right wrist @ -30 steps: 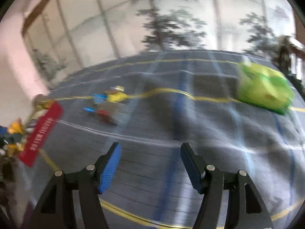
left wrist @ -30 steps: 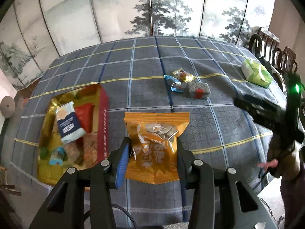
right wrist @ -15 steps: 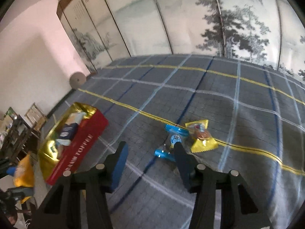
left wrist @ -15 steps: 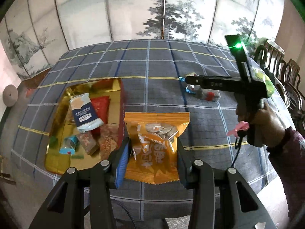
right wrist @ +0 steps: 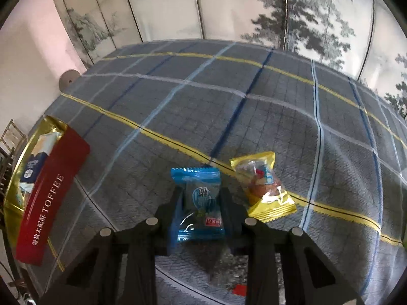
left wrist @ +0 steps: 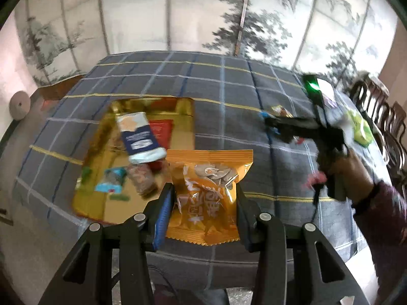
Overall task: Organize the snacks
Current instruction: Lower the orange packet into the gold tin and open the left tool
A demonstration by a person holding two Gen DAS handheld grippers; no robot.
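My left gripper (left wrist: 202, 203) is shut on an orange snack bag (left wrist: 207, 193) and holds it above the table's near edge, just right of the gold toffee box (left wrist: 87, 203). The box holds a blue-and-white packet (left wrist: 138, 137) and several small snacks. My right gripper (right wrist: 201, 200) has its fingers on both sides of a blue wrapped snack (right wrist: 201, 200) on the tablecloth. A yellow wrapped snack (right wrist: 264, 185) lies just right of it. A grey snack with a red label (right wrist: 229, 269) lies under the right gripper. The right gripper also shows in the left wrist view (left wrist: 282, 127).
The box's red side (right wrist: 48, 203) reads TOFFEE at the left of the right wrist view. A green bag (left wrist: 360, 129) lies near the table's right edge by dark wooden chairs (left wrist: 381, 117). A painted folding screen (left wrist: 203, 12) stands behind the table.
My left gripper has carried the orange bag left toward the gold box. My right gripper has swung to the small snacks and narrowed its jaws around the blue one.
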